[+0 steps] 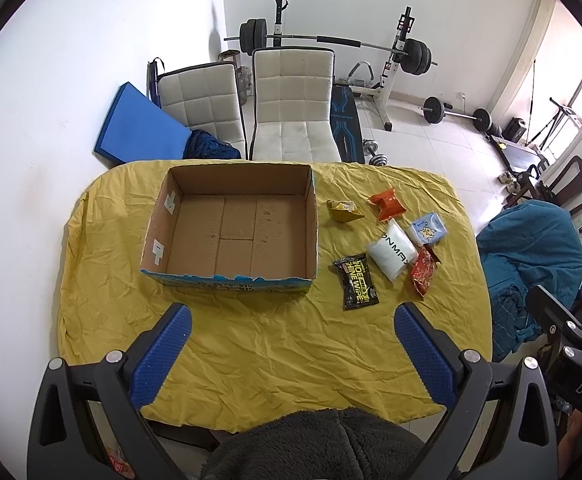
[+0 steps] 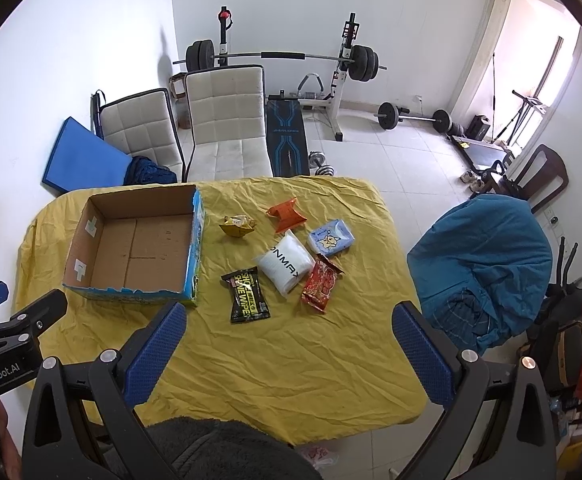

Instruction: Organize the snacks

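An empty cardboard box (image 1: 235, 224) (image 2: 135, 248) sits on the yellow tablecloth (image 1: 275, 340) (image 2: 291, 352). To its right lie several packets: a yellow one (image 1: 343, 210) (image 2: 238, 225), an orange one (image 1: 387, 203) (image 2: 287, 214), a white pouch (image 1: 391, 249) (image 2: 287, 265), a pale blue pack (image 1: 427, 229) (image 2: 331, 237), a red packet (image 1: 423, 271) (image 2: 320, 285) and a black packet (image 1: 355, 281) (image 2: 248, 294). My left gripper (image 1: 291, 320) is open above the cloth in front of the box. My right gripper (image 2: 289, 320) is open just short of the black packet. Both hold nothing.
Two pale padded chairs (image 1: 291, 108) stand behind the table, with a blue mat (image 1: 139, 128) and weight bench (image 1: 331, 44) beyond. A chair draped in teal cloth (image 2: 487, 264) is at the table's right. Grey fleece (image 1: 323, 444) covers the near edge.
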The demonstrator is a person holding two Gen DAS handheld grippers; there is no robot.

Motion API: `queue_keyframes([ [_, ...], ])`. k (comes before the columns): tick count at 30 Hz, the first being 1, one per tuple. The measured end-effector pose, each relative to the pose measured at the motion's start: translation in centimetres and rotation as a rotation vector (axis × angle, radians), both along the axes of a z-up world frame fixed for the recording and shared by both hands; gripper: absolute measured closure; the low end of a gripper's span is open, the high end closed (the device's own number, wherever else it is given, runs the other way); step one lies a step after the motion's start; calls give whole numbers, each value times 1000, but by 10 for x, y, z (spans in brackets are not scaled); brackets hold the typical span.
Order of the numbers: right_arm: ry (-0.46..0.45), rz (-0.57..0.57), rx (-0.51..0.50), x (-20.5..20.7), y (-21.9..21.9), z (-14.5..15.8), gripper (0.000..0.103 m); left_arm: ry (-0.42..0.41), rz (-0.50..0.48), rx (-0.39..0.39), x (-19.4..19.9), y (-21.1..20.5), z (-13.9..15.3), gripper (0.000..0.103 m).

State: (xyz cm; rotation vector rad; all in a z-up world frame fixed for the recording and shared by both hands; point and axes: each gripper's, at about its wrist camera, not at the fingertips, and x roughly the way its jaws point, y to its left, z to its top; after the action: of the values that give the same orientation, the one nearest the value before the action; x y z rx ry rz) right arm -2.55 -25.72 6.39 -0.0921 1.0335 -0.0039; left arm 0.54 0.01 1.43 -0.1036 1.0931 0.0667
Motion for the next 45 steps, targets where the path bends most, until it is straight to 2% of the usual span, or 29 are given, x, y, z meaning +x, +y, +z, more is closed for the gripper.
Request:
queue_keyframes([
  [45, 14, -8, 2, -4, 7, -8, 0, 1, -6, 6, -9, 15, -9, 0],
])
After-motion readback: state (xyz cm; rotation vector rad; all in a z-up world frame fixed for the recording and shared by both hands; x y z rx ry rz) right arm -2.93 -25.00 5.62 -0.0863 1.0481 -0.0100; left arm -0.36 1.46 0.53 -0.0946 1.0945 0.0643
